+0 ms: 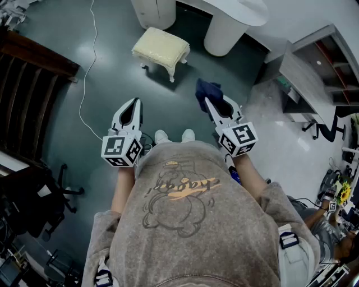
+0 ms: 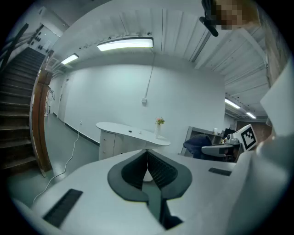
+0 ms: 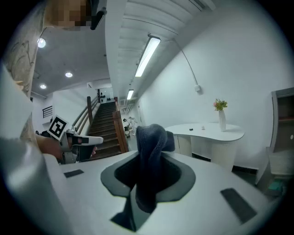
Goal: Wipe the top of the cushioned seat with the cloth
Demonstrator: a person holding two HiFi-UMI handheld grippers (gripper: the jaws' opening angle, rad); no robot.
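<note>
A cream cushioned seat with white curved legs stands on the dark floor well ahead of me. My right gripper is shut on a dark blue cloth; in the right gripper view the cloth bunches up between the jaws and hangs out at both ends. My left gripper is held level with it at the left, jaws closed together with nothing in them; the left gripper view shows the ribbed pads meeting. Both grippers are in the air, near my feet and short of the seat.
A white curved counter stands behind the seat, with a vase of flowers on it. A dark wooden staircase runs along the left. A white cable trails over the floor. A grey shelf unit stands at the right.
</note>
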